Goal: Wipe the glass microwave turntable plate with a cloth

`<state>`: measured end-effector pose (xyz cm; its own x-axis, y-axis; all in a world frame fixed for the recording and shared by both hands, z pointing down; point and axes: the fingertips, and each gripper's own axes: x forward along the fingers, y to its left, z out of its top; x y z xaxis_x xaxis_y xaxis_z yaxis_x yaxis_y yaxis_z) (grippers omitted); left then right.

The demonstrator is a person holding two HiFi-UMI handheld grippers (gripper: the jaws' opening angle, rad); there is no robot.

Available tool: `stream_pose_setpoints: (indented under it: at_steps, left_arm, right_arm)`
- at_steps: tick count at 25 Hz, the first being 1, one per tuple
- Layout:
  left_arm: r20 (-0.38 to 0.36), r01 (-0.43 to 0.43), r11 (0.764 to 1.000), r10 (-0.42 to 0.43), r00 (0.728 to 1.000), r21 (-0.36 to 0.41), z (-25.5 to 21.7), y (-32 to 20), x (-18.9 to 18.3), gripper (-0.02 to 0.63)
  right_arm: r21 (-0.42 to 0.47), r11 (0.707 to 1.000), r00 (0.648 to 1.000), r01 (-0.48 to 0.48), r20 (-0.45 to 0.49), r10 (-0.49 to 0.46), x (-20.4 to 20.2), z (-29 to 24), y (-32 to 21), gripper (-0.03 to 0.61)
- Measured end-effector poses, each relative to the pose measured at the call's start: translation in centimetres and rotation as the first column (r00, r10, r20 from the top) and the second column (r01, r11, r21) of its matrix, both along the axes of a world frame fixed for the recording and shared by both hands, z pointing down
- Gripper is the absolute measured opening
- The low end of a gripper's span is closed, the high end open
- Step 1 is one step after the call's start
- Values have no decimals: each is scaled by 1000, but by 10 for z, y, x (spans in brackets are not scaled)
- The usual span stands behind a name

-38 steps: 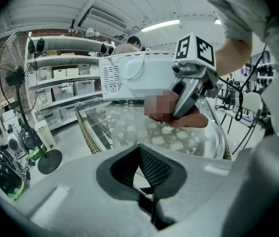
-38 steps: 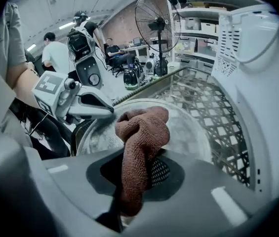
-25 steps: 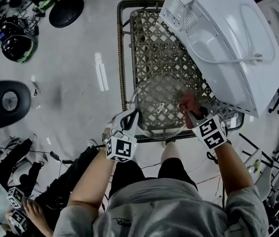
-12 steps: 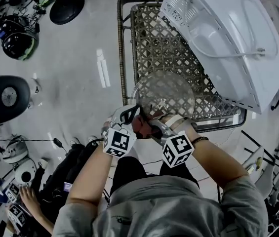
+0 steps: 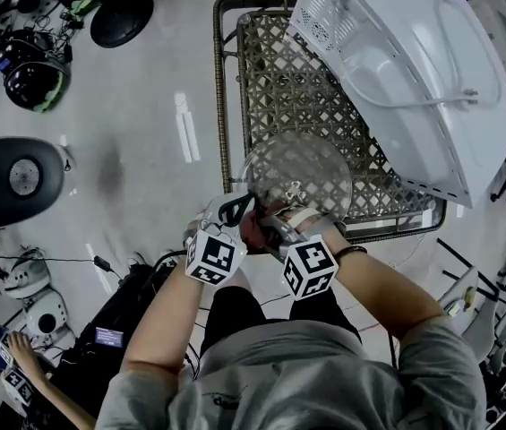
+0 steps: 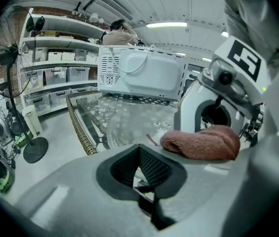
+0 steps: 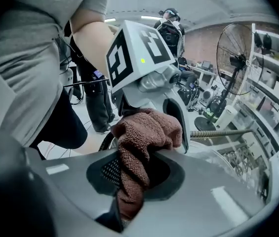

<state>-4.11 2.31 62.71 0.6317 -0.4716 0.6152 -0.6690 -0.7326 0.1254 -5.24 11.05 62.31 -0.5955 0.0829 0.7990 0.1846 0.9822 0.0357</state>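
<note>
Left claw point(image 5: 235, 210) pinches the glass plate point(image 5: 302, 173) by its near rim, right claw point(image 7: 129, 181) pinches the cloth point(image 7: 146, 132); hard rubbing could twist the plate free.

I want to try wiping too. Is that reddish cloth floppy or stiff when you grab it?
Probably floppy: the cloth folds and bunches where the right gripper pinches it. It likely feels light, since a small pinch holds the whole wad. Its looped, fuzzy surface suggests it won't slip easily.
</note>
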Motion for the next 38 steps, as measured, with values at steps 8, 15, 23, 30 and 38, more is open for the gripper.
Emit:
stream_pose_setpoints:
  at_steps: [8,15,23,30,38]
  left_arm:
    - [5,-15,1000,15,1000,3,0,0,0,-3]
    - [5,-14,1000,14,1000,7,-1,0,0,-3]
    - [2,-14,1000,14,1000,-2,-1,-1,0,-3]
    - [1,-12,1000,12,1000,-4,-1,-1,0,-3]
    - [2,-9,1000,9,1000,-4,0,-1,0,-3]
  right_arm:
    - [-9,996,992,-87,-89,86,62,0,-16,67]
    - [13,988,965,-153,-214,152,138,-3,-28,67]
    - [41,982,936,-186,-297,190,188,-8,-38,67]
    - [56,982,954,-179,-236,187,165,-15,-33,68]
    - [-43,998,999,-37,-20,36,47,-20,22,69]
